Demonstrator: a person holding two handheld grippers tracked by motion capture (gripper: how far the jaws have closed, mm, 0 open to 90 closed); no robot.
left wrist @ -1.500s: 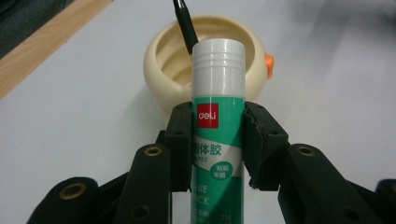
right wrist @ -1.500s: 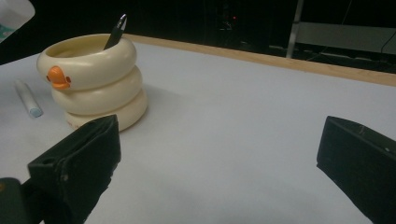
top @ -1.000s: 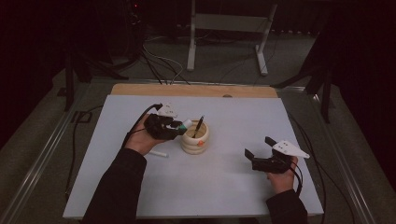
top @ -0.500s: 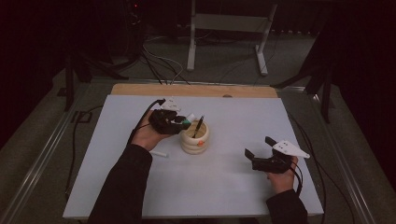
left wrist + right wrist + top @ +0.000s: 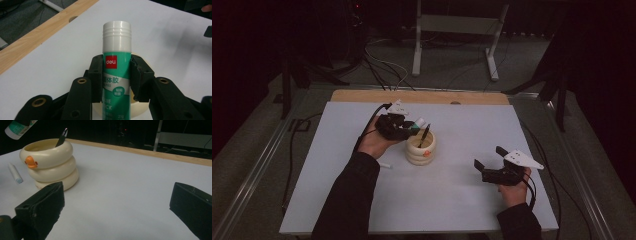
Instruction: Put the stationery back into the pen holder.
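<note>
**Glue stick clamped above the ringed pen cup**

The left tool (image 5: pixel 404 127) grips a glue stick (image 5: pixel 116 65): in the left gripper view both black jaws press on the green label from either side, and the white ribbed cap stands clear above them. In the high view the stick pokes out of the tool towards 3 o'clock, its white cap (image 5: pixel 420 122) just beyond the jaws. It hangs off the counter (image 5: pixel 472 125), near the 10 o'clock edge of the pen cup (image 5: pixel 421 148); whether it touches the rim I cannot tell.

The pen cup is cream, built like three stacked rings, with a small orange beak (image 5: pixel 31 161) on its side. It stands on the counter near the middle. A dark pen (image 5: pixel 61 137) leans out of it, tip up.

A small white marker with a pale blue end (image 5: pixel 15 172) lies flat on the counter at about 8 o'clock from the cup in the high view, just beside the person's left sleeve (image 5: pixel 349 200).

The right tool (image 5: pixel 489 162) sits well apart from the cup, at roughly 4 o'clock from it, low over the counter. Its jaws stand wide apart with nothing between them, and they point towards 10 o'clock, at the cup.
</note>
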